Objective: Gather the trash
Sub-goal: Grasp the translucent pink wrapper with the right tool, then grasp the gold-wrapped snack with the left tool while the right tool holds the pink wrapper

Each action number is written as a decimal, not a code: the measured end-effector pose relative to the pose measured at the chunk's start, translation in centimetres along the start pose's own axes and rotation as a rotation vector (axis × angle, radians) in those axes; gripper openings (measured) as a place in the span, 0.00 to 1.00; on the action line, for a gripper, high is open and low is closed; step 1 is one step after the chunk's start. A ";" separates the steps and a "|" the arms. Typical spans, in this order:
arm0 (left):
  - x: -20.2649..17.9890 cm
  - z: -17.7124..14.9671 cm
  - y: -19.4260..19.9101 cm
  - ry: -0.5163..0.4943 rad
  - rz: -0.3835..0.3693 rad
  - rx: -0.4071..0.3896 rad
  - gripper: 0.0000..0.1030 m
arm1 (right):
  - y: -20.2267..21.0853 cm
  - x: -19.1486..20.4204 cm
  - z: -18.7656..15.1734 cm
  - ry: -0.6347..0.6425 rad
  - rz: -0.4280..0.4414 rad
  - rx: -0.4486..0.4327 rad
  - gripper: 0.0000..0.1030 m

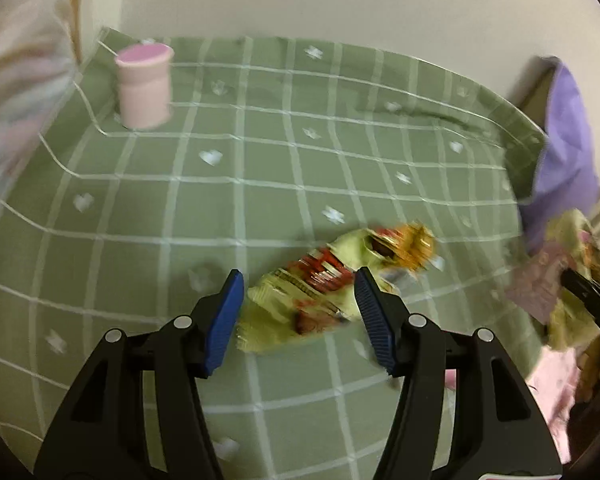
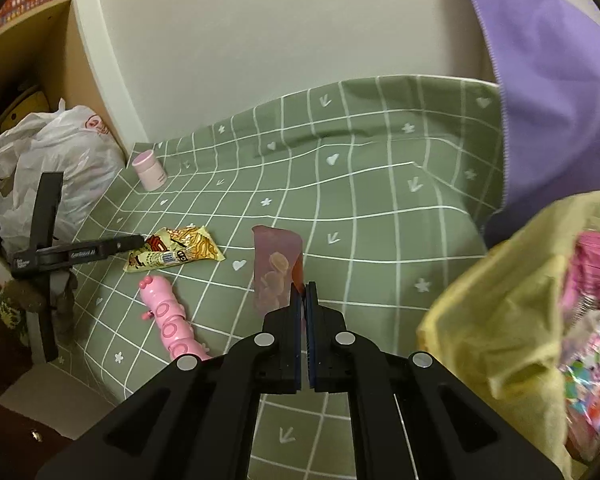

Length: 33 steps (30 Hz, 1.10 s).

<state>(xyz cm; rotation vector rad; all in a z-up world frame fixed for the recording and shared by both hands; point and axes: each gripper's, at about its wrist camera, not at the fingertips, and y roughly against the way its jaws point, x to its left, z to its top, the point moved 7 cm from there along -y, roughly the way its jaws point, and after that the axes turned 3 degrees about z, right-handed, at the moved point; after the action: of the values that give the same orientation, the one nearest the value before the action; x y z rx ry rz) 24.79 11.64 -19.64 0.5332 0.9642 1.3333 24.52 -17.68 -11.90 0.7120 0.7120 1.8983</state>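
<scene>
A yellow-green snack wrapper (image 1: pixel 312 300) with red print lies on the green checked cloth (image 1: pixel 260 160). My left gripper (image 1: pixel 299 276) is open just over it, one blue pad on each side of the wrapper and neither pressing it. In the right wrist view that wrapper (image 2: pixel 176 254) lies at the left, with the left gripper (image 2: pixel 136 242) at its end. My right gripper (image 2: pixel 303 286) is shut on the lower edge of a translucent purple wrapper (image 2: pixel 274 268), held up off the cloth. The left wrist view shows the purple wrapper (image 1: pixel 534 288) at the far right.
A yellow bag (image 2: pixel 500 312) holding several colourful wrappers gapes at the right. A purple cloth (image 2: pixel 548 92) hangs behind it. A pink cup (image 2: pixel 150 170) stands at the far left corner, and a pink caterpillar toy (image 2: pixel 166 316) lies near the front edge. Beside the table sits a white plastic bag (image 2: pixel 52 164).
</scene>
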 end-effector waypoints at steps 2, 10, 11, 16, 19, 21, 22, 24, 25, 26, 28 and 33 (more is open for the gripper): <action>-1.4 -1.2 0.5 -0.027 -0.052 0.025 0.53 | 0.4 -0.3 -0.2 -0.012 -0.005 -0.003 0.04; -4.5 -0.9 3.4 -0.177 -0.113 -0.021 0.53 | 1.0 0.1 -0.9 -0.024 -0.006 -0.008 0.04; -4.8 -0.1 3.5 -0.180 -0.110 -0.034 0.53 | 1.1 0.3 -1.0 -0.024 -0.006 -0.010 0.04; -6.5 3.9 0.2 -0.253 -0.070 0.017 0.53 | 1.8 0.8 -1.1 -0.019 -0.009 -0.022 0.04; -7.6 4.5 -2.7 -0.281 -0.054 0.074 0.53 | 2.2 0.8 -1.3 -0.025 -0.018 -0.026 0.04; -7.9 4.8 -4.2 -0.294 -0.007 0.091 0.53 | 2.6 0.7 -1.5 -0.027 -0.025 -0.027 0.04; -7.9 5.1 -4.9 -0.284 0.008 0.102 0.53 | 2.7 0.6 -1.6 -0.028 -0.030 -0.027 0.04; -7.8 5.5 -5.7 -0.248 0.003 0.126 0.53 | 3.0 0.4 -1.8 -0.031 -0.037 -0.024 0.04; -7.9 5.6 -6.2 -0.232 -0.008 0.155 0.53 | 3.1 0.2 -2.0 -0.036 -0.038 -0.023 0.04; -7.9 5.5 -6.7 -0.221 -0.019 0.185 0.53 | 3.2 0.0 -2.1 -0.042 -0.040 -0.022 0.04; -7.8 5.5 -7.3 -0.195 -0.026 0.227 0.52 | 3.2 -0.2 -2.3 -0.051 -0.042 -0.022 0.04; -8.7 6.9 -5.0 -0.213 -0.036 0.158 0.18 | 3.9 -0.2 -2.1 -0.047 -0.045 -0.040 0.04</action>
<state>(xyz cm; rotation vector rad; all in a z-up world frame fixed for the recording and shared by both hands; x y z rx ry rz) 33.75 3.61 -17.62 0.7599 0.9023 1.1476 20.88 -19.72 -10.52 0.7070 0.6535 1.8444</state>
